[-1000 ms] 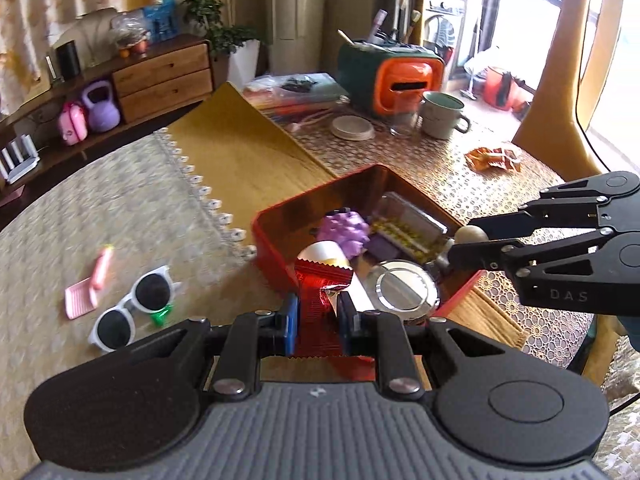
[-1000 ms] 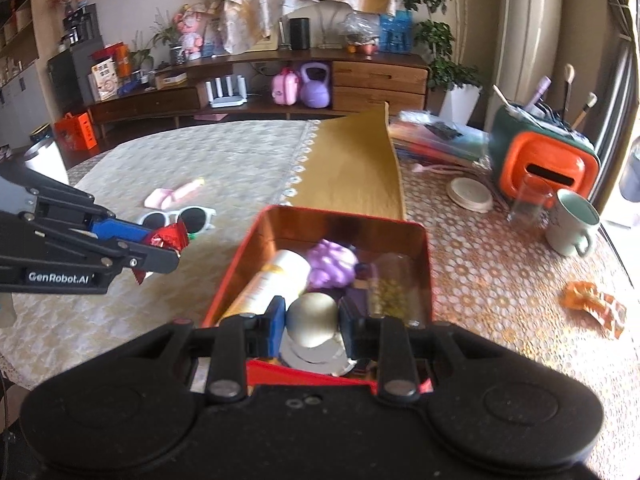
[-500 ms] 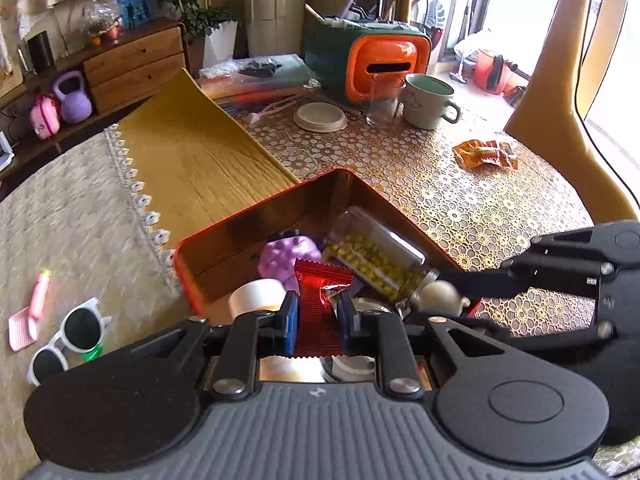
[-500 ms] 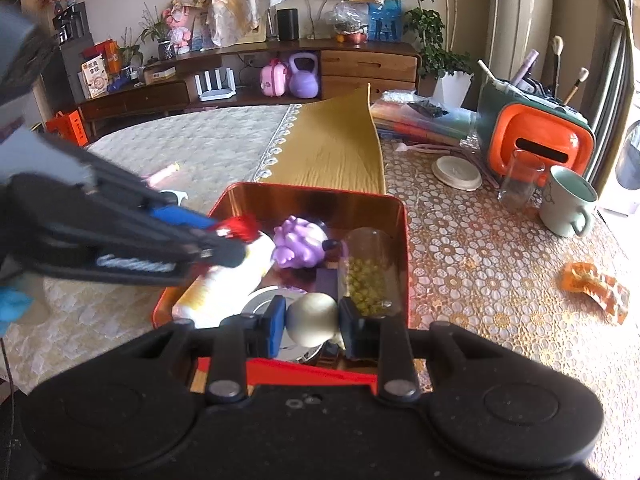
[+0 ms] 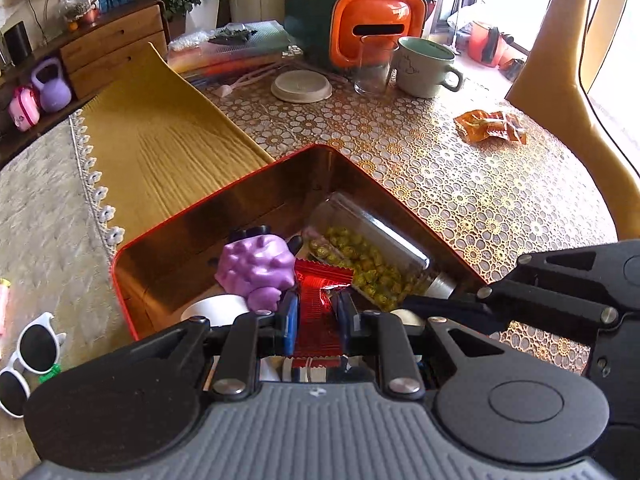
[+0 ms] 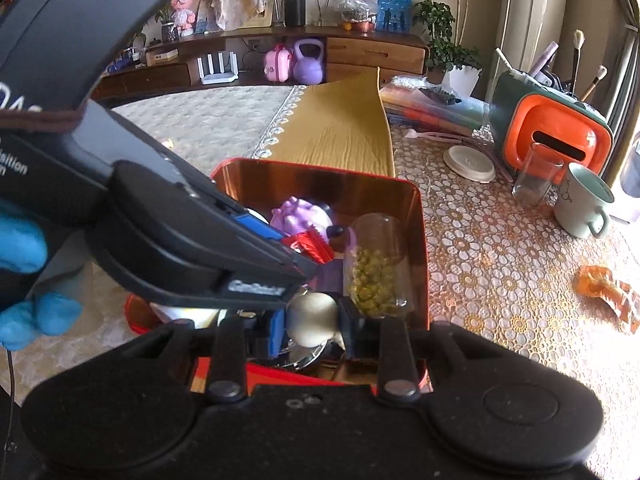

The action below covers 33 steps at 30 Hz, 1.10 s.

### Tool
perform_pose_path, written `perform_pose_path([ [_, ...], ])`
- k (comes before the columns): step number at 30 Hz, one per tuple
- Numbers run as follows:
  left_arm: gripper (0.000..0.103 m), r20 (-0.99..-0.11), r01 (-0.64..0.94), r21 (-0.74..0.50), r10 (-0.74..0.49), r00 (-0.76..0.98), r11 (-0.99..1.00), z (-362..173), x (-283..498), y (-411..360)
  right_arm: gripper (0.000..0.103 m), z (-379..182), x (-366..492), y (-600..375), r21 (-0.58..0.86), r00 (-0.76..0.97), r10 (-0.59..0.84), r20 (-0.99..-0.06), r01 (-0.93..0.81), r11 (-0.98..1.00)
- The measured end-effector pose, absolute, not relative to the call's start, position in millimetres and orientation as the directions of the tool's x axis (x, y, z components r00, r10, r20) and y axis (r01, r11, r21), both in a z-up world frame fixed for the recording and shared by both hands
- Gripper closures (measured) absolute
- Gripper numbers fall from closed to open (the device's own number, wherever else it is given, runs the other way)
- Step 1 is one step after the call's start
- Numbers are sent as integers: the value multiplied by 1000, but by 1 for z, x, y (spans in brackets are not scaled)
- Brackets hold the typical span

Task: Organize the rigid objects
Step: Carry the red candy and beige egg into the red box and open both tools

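A red tin box (image 5: 352, 162) (image 6: 420, 216) with a coppery inside lies on the table. In it are a purple spiky toy (image 5: 256, 266) (image 6: 298, 216), a glass jar of green-yellow pellets (image 5: 372, 248) (image 6: 376, 268), a white tube (image 5: 216, 310) and a round silver lid. My left gripper (image 5: 316, 316) is shut on a red foil packet (image 5: 320, 304) (image 6: 310, 244) over the box's inside. My right gripper (image 6: 312, 316) is shut on a cream egg-shaped piece (image 6: 312, 318) above the box's near edge, just beside the left gripper.
White sunglasses (image 5: 28, 364) lie on the lace cloth at left. An orange snack wrapper (image 5: 490, 126) (image 6: 608, 292), a green mug (image 5: 426, 68), a drinking glass (image 5: 372, 68), a white coaster (image 5: 302, 86) and an orange-green holder (image 5: 368, 24) stand beyond the box. A blue-gloved hand (image 6: 24, 276) holds the left gripper.
My left gripper has carried the red packet rightwards and down, from beside the box to over its inside. My right gripper has sunk a little with the cream piece.
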State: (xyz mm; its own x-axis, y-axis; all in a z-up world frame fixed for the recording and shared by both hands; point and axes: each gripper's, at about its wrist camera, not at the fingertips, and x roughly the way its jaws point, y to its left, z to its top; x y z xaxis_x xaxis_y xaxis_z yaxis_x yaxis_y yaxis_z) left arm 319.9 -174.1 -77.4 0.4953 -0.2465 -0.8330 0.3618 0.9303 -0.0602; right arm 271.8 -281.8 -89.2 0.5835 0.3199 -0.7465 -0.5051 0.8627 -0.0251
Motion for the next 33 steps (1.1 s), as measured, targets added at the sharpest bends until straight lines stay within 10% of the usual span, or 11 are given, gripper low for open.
perform_pose_path([
  [33, 76, -831, 312, -134, -278, 481, 941, -82, 315, -155, 60, -90, 266, -279, -17, 578, 297, -760, -473, 881],
])
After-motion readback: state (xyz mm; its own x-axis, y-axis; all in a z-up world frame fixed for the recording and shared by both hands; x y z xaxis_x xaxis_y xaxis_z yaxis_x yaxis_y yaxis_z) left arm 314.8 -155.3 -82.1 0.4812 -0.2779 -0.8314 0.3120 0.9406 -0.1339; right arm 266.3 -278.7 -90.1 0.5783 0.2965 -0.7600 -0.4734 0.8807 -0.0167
